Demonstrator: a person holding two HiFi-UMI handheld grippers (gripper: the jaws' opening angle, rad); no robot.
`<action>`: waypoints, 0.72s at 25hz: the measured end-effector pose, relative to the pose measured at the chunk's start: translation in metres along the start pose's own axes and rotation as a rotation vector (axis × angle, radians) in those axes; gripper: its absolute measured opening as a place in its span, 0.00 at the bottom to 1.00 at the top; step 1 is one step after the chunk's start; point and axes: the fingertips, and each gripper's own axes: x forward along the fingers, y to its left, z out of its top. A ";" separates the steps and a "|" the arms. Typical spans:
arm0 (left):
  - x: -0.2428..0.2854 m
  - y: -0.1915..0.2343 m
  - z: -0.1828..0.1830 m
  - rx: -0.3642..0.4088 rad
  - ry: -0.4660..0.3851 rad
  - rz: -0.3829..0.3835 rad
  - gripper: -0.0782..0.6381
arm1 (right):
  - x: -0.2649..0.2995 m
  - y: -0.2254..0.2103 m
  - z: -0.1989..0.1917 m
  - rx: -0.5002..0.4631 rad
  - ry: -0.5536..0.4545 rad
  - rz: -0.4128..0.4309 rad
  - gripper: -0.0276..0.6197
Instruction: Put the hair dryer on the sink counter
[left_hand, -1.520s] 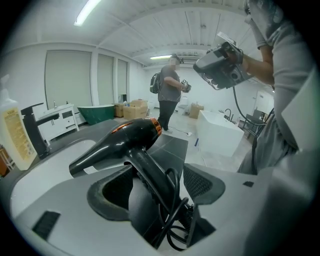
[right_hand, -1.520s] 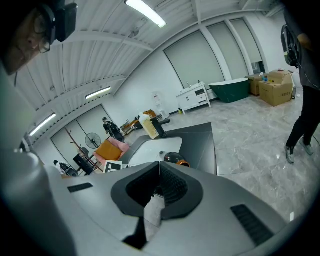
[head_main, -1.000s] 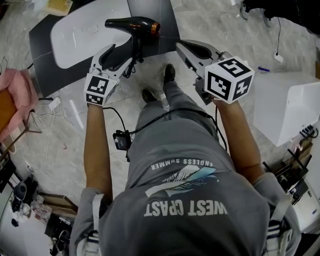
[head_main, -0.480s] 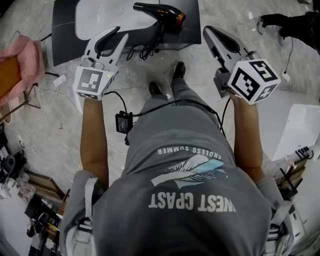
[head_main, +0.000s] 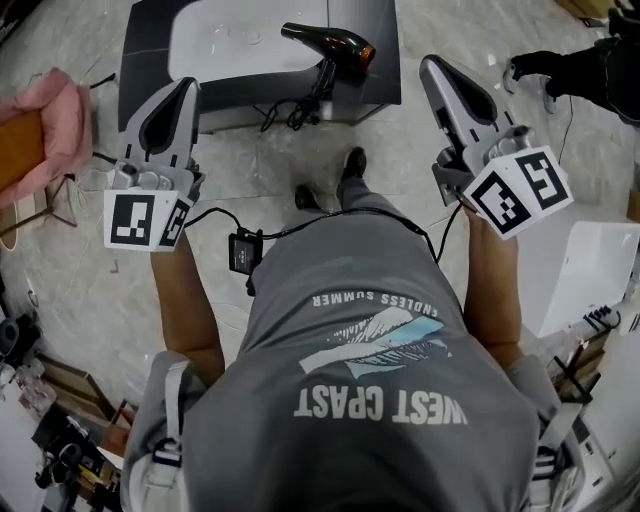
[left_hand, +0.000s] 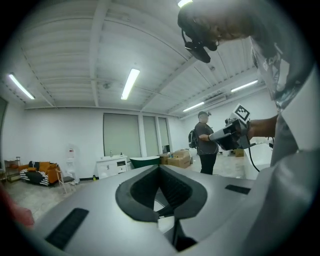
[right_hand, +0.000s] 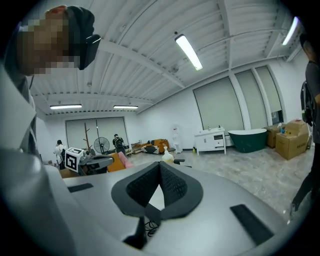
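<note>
The black hair dryer (head_main: 335, 45) with a copper nozzle lies on the dark sink counter (head_main: 382, 62), beside the white basin (head_main: 225, 40). Its cord (head_main: 292, 110) hangs in loops over the counter's front edge. My left gripper (head_main: 187, 86) is held up to the left of the counter, shut and empty, well away from the dryer. My right gripper (head_main: 431, 64) is raised to the right of the counter, also shut with nothing in it. In the left gripper view the pads (left_hand: 172, 187) meet at the tip; in the right gripper view the pads (right_hand: 172, 185) meet too.
A pink cloth (head_main: 55, 115) drapes over an orange chair at left. A white box (head_main: 590, 255) stands at right. A small black box (head_main: 243, 250) hangs on a cable by my legs. Another person (left_hand: 205, 142) holding a gripper stands across the room.
My left gripper has let go of the hair dryer's handle, shut, and drawn back to the left. The right gripper has pulled away to the right. The dryer stays on the counter.
</note>
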 end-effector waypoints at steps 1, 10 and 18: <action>-0.008 0.003 0.005 -0.007 -0.005 0.014 0.13 | -0.002 0.006 0.004 -0.028 -0.003 0.000 0.09; -0.075 0.030 0.041 -0.001 -0.125 0.169 0.13 | -0.021 0.046 0.025 -0.118 -0.044 0.011 0.08; -0.097 0.034 0.041 0.021 -0.136 0.210 0.13 | -0.040 0.060 0.023 -0.130 -0.059 -0.005 0.08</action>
